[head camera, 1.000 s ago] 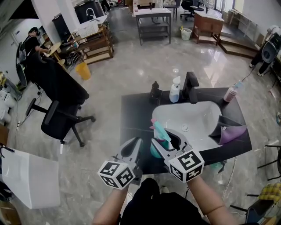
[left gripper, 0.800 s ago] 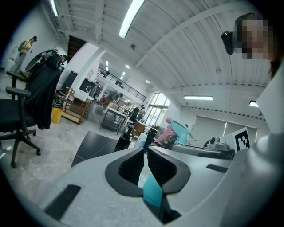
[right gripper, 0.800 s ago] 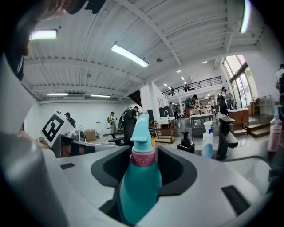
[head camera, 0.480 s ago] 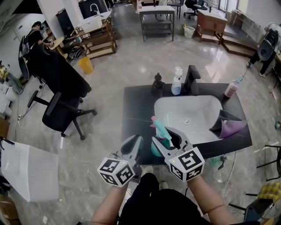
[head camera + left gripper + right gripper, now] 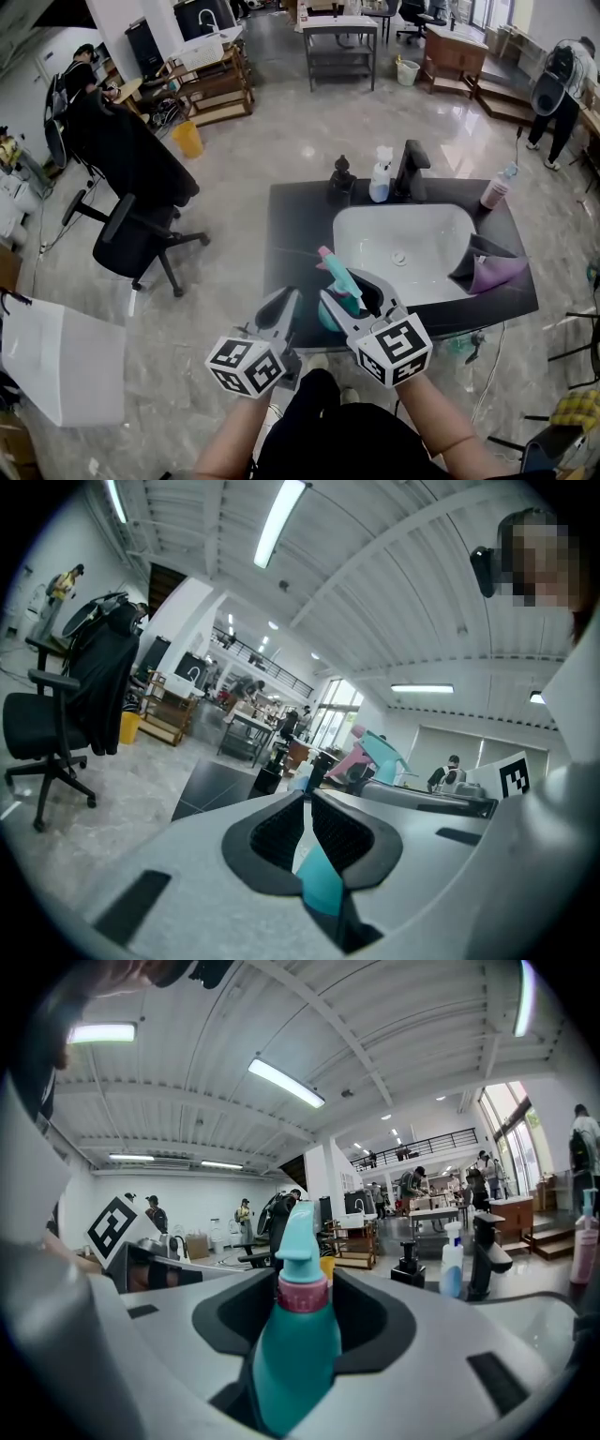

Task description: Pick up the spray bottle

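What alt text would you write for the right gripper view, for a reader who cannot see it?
The right gripper is closed on an upright teal spray bottle with a pink collar. Behind it, at the right, stand a white pump bottle and a black faucet.

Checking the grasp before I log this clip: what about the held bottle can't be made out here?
- Base of the bottle: sunk behind the right gripper in the right gripper view, and covered by that gripper in the head view.
- Fill level: the opaque teal body hides it in every view.
- Label on the pump bottle behind the sink: too small in the head view.
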Available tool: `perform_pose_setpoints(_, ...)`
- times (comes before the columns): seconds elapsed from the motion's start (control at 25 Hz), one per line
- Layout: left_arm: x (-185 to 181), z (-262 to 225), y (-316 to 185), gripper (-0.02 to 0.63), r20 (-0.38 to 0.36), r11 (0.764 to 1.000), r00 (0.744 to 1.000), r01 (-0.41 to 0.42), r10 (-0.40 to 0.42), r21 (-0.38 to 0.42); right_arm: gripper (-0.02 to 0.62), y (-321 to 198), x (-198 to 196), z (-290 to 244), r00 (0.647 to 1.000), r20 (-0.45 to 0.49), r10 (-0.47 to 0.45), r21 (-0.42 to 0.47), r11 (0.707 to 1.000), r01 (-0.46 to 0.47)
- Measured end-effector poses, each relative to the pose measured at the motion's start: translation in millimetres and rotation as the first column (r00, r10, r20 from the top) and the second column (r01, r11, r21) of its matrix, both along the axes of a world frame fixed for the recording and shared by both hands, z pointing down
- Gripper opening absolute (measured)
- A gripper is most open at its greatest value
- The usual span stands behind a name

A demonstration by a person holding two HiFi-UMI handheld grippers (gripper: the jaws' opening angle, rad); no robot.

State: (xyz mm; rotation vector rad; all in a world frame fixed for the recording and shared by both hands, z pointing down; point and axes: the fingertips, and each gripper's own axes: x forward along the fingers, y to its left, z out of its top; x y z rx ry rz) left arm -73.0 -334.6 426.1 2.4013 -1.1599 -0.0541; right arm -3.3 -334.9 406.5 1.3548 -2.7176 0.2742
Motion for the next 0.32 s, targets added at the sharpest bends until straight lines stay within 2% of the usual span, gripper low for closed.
perform_pose_setpoints(0.32, -11, -5, -4, 0.009, -0.007, 1.0, 1.0, 0.016, -0.016, -0.015, 0.186, -2, -7, -1, 1.0, 0.0, 0.003, -0.015, 1.0, -0.003)
